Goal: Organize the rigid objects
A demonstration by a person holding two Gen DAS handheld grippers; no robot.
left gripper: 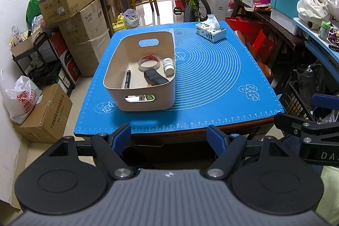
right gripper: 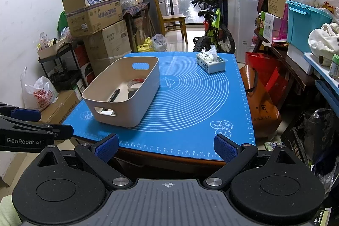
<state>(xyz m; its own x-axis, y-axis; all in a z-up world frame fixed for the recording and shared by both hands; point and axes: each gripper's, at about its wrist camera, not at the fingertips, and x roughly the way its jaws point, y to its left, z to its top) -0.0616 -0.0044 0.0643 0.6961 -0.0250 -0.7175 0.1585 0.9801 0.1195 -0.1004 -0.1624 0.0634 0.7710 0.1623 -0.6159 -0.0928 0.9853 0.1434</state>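
Note:
A beige bin [left gripper: 118, 69] [right gripper: 146, 96] with handle cut-outs stands on the left half of the blue mat [left gripper: 211, 77] [right gripper: 190, 103]. Inside it lie a tape roll [left gripper: 148, 63] [right gripper: 134, 84], a small white bottle [left gripper: 168, 66], a black marker [left gripper: 127, 79] [right gripper: 114, 95] and a black-grey tool [left gripper: 154, 77]. My left gripper [left gripper: 168, 138] hangs open before the table's near edge with nothing between its fingers. My right gripper [right gripper: 166, 146] is open too, empty, at the same edge. Each gripper shows at the side of the other's view.
A tissue box [left gripper: 210, 30] [right gripper: 210, 63] sits at the mat's far right corner. Stacked cardboard boxes [left gripper: 70, 5] and bags crowd the floor on the left. A bicycle [left gripper: 191, 1] stands behind the table. Shelves with red bags [right gripper: 264, 82] line the right.

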